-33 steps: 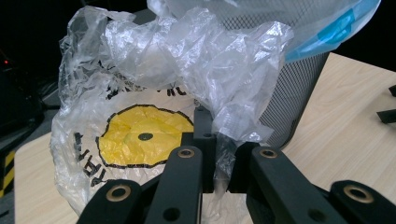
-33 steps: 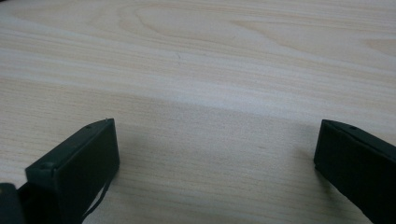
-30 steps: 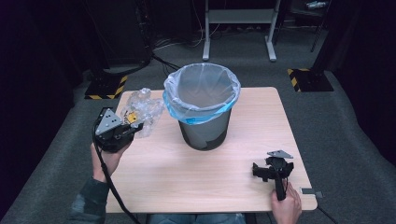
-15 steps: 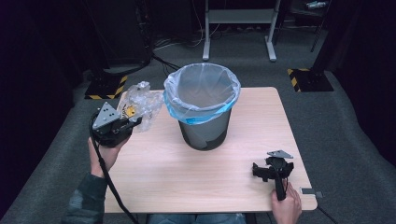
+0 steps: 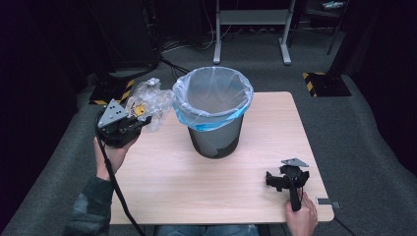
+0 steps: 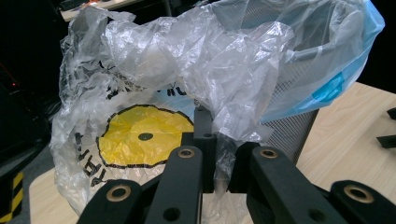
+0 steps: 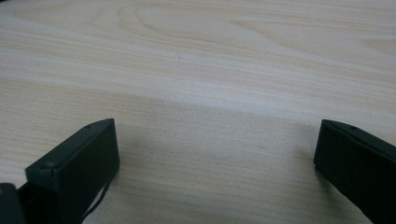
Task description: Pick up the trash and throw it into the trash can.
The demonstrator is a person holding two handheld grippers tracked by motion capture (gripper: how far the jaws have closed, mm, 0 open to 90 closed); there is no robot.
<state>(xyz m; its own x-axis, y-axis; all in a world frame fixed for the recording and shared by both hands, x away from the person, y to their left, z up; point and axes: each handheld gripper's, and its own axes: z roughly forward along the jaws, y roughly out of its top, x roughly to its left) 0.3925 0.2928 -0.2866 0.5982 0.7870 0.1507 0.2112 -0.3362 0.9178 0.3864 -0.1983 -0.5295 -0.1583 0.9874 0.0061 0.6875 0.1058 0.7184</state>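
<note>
Step in hand looks like carry-to-bin. Left gripper (image 5: pixel 129 123), jaws pinched tight on a crumpled clear plastic bag with a yellow round print and black lettering (image 5: pixel 147 101). The bag is held up off the light wood-grain tabletop (image 5: pixel 162 182), at the far left corner, just beside the rim of the bin. Left gripper view confirms it: the film is bunched between the black jaws and billows above them, with the yellow print (image 6: pixel 142 135) low on the left.

The black mesh waste bin (image 5: pixel 216 140) is a round upright cylinder, lined with a thin translucent liner with a blue edge (image 5: pixel 212 101) folded over the rim. It looks empty from above.

Right gripper (image 5: pixel 284 178) rests on the tabletop at the near right corner, jaws spread wide, nothing between them, well apart from the bin.

Next move, my read: lift the bag over the rim, centre it above the opening, then release. The film is light, crinkly and springy, so it may cling to the jaws or snag on the liner edge.
</note>
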